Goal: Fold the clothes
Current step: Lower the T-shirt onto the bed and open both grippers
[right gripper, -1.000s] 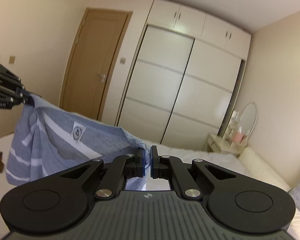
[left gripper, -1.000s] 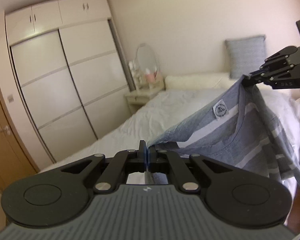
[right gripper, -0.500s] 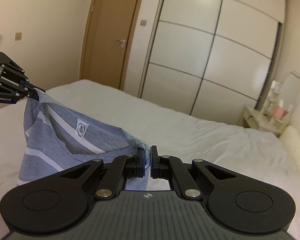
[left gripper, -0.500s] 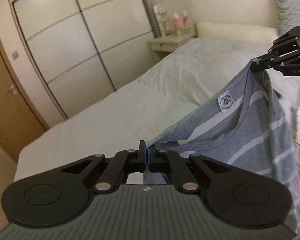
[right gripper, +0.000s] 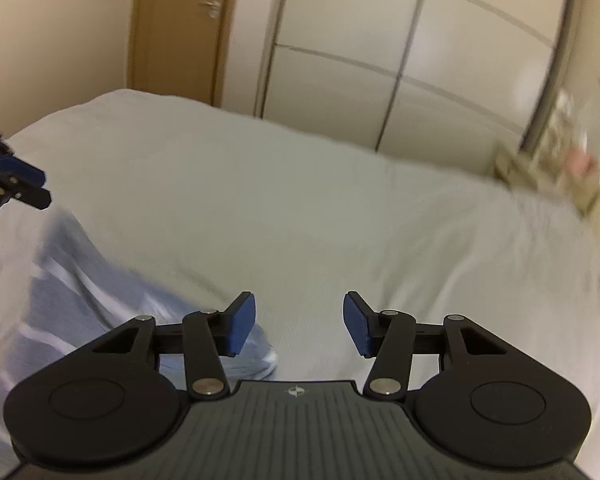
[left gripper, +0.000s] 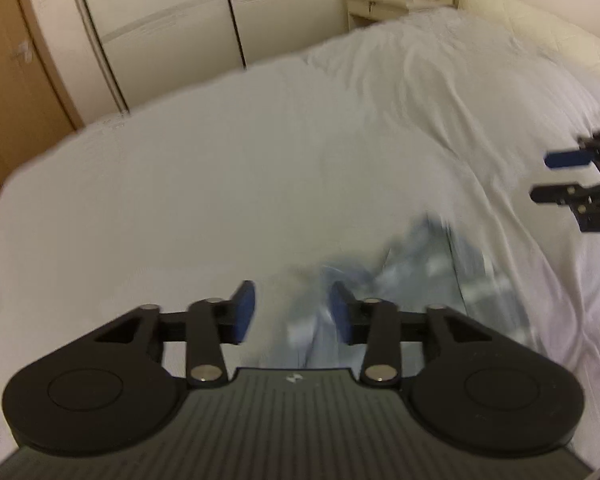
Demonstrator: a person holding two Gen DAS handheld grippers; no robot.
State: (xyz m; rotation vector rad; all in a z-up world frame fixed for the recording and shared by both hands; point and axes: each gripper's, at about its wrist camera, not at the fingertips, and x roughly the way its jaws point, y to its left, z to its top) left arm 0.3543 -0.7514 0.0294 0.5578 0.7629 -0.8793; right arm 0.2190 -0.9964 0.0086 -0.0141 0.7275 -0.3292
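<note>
Releasing the shirt onto the bed, fold itself not started.
Left gripper (left gripper: 290, 312) has its jaws opening; blurred blue-grey striped shirt (left gripper: 420, 264) shows in the gap and past it to the right, but the pads do not appear to press on it, so it reads as let go. Shirt is on the white bed (left gripper: 260, 160), bunched rather than flat as far as the motion blur allows. Right gripper (right gripper: 299, 322) also has its jaws opening, nothing between them but bare sheet; shirt edge (right gripper: 100, 300) sits just beside and under its left finger. Done, by judgement: garment is down on the bed. Left: spread it flat, smooth the wrinkles, fold sleeves and body. Wardrobe (right gripper: 400, 60) and door (right gripper: 180, 28) behind, not involved.
</note>
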